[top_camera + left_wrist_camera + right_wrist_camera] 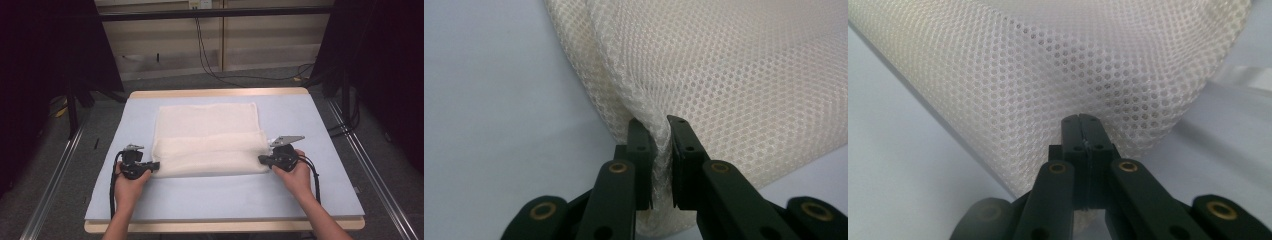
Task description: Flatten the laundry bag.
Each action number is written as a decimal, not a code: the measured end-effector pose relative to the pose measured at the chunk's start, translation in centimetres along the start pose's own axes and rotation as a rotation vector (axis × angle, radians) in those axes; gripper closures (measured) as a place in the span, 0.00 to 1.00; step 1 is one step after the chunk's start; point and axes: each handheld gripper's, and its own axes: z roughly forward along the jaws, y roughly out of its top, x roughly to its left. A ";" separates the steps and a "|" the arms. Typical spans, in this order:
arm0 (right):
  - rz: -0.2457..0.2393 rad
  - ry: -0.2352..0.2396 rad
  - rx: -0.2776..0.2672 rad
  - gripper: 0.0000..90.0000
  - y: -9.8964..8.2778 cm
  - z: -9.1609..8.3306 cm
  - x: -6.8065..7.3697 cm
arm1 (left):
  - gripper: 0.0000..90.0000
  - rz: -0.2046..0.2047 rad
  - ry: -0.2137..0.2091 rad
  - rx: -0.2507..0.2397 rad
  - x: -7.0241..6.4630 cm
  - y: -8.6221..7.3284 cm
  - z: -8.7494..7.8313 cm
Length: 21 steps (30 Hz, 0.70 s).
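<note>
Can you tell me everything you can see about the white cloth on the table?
The mesh cloth is cream-white, soft-looking fabric full of tiny round holes. It lies on the pale blue table top, spread flat at the back, with its near part raised in a loose roll or fold. The left gripper pinches its near left corner and the right gripper pinches its near right corner, both jaws closed on the fabric.

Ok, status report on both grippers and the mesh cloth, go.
Left gripper clamped on mesh cloth at its near left corner. Right gripper shut on the near right corner. Cloth partly folded on the table. Nothing in the way.
</note>
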 end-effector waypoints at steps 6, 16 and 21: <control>0.008 -0.085 -0.016 1.00 0.2 -0.4 -1.9 | 0.91 -0.017 -0.018 -0.026 -0.8 1.6 2.0; 0.054 -0.085 -0.055 0.86 0.1 -0.3 -2.6 | 0.77 -0.034 -0.026 -0.050 -0.6 2.3 1.9; 0.084 -0.103 -0.083 0.67 0.4 -0.3 -2.7 | 0.64 -0.043 -0.020 -0.074 -0.5 3.1 1.6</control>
